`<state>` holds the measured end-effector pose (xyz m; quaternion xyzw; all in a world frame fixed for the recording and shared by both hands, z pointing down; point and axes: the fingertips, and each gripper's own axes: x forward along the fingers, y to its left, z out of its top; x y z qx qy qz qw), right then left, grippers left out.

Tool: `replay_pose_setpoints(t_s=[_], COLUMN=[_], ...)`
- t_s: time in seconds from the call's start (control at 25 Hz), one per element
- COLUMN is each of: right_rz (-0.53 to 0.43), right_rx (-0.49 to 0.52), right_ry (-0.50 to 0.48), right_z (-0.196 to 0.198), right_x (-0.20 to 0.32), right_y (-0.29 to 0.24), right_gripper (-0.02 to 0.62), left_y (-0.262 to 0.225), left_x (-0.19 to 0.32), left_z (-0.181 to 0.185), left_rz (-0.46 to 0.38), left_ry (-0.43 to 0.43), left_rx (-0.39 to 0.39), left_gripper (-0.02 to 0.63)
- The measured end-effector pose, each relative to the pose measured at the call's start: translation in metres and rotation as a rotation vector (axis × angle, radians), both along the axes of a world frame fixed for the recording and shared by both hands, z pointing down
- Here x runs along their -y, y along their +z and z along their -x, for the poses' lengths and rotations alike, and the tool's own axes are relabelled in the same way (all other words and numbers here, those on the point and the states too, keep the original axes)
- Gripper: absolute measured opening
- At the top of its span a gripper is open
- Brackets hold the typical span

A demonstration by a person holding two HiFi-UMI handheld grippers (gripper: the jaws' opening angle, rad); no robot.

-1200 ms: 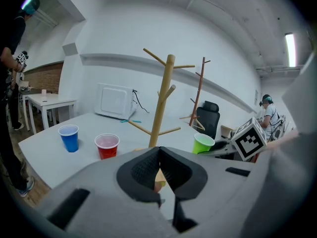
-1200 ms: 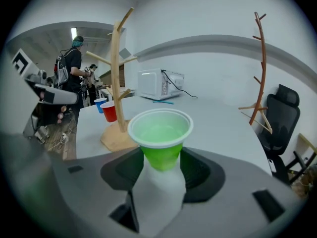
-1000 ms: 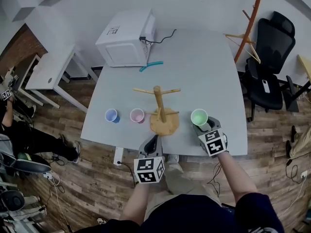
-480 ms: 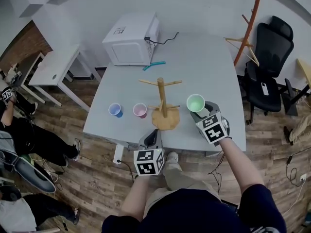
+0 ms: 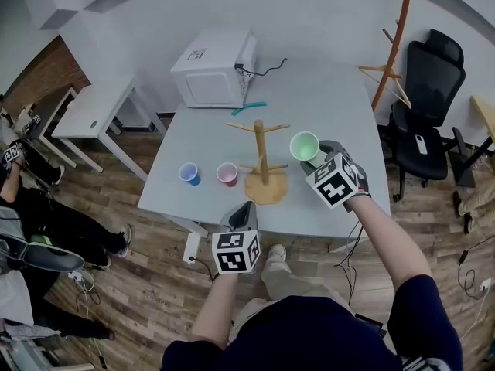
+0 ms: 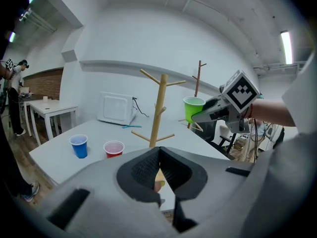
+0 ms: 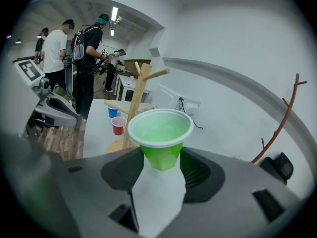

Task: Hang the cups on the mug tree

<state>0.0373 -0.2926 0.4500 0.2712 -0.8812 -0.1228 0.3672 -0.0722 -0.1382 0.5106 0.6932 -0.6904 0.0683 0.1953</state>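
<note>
a: head view first. the right claw [image 5: 320, 158] is up off the tabletop [image 5: 332, 99], clamped on the green cup [image 5: 305, 145], which sits mouth up just right of the mug tree [image 5: 263, 161].
b: and the left claw [image 5: 244, 212] hangs at the near edge of the tabletop. the blue cup [image 5: 189, 174] and pink cup [image 5: 227, 174] stand side by side, left of the tree's round base.
a: over to the left claw view: jaws pressed together, empty. the tree rises straight ahead, the two small cups stand on the tabletop to its left, and the green cup is held high beside the upper pegs on the right.
b: right claw view now: the green cup is upright, dead centre, with a white piece below it gripped between the jaws. the tree stands behind to the left, with the blue and pink cups past it.
</note>
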Motion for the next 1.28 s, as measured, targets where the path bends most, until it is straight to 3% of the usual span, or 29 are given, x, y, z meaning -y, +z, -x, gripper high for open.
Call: replay_pose_setpoints(t_s=[0.52, 0.84, 1.12, 1.28], right_rz=[-0.155, -0.293, -0.469, -0.515], right_rx=[-0.192, -0.335, -0.494, -0.547], right_ry=[-0.018, -0.022, -0.024, -0.029], right_z=[0.009, 0.021, 0.031, 0.037], right_x=[0.011, 0.014, 0.013, 0.011], right_y=[-0.043, -0.065, -0.076, -0.077], right_gripper=[0.233, 0.233, 0.233, 0.233], left_y=[-0.018, -0.024, -0.027, -0.028], left_x=[-0.007, -0.011, -0.017, -0.018], left_z=[0.005, 0.005, 0.007, 0.008], left_rz=[-0.039, -0.051, -0.058, -0.061], left_ry=[-0.015, -0.020, -0.033, -0.039], left_rx=[0.008, 0.006, 0.004, 0.001], left_gripper=[0.020, 0.020, 0.020, 0.020])
